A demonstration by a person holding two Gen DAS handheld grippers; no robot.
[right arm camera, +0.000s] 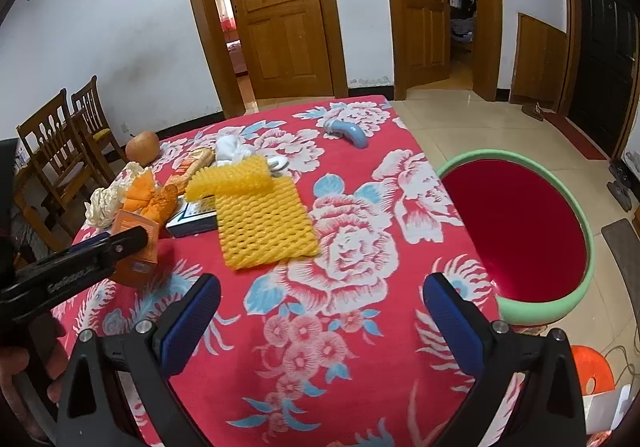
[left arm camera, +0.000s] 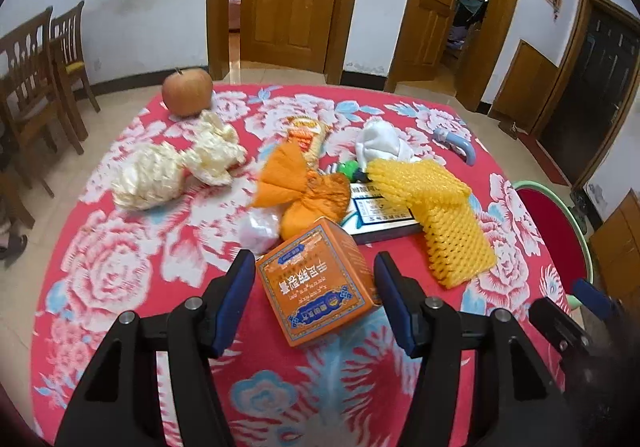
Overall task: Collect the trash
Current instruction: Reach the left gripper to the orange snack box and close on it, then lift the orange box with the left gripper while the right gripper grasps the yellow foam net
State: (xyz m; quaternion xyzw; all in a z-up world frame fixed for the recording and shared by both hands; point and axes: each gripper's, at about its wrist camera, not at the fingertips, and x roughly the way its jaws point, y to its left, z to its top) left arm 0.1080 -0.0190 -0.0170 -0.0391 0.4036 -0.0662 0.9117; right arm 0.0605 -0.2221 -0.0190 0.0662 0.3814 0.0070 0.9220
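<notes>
Just now left gripper (left arm camera: 316,279) straddles orange box (left arm camera: 316,283), pads apart.

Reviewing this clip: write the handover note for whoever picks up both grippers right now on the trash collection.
Left gripper: jaws either side of the orange box, no firm pad contact visible, so treat it as not yet gripped.
Right gripper: open, empty, above the bare tablecloth.
On the table: yellow foam net, orange foam net, white foam net, dark flat box, snack wrapper, white crumpled cloth, apple.
Green-rimmed red bin stands beside the table, looks empty.
Done: nothing binned. Left: all the trash.
</notes>
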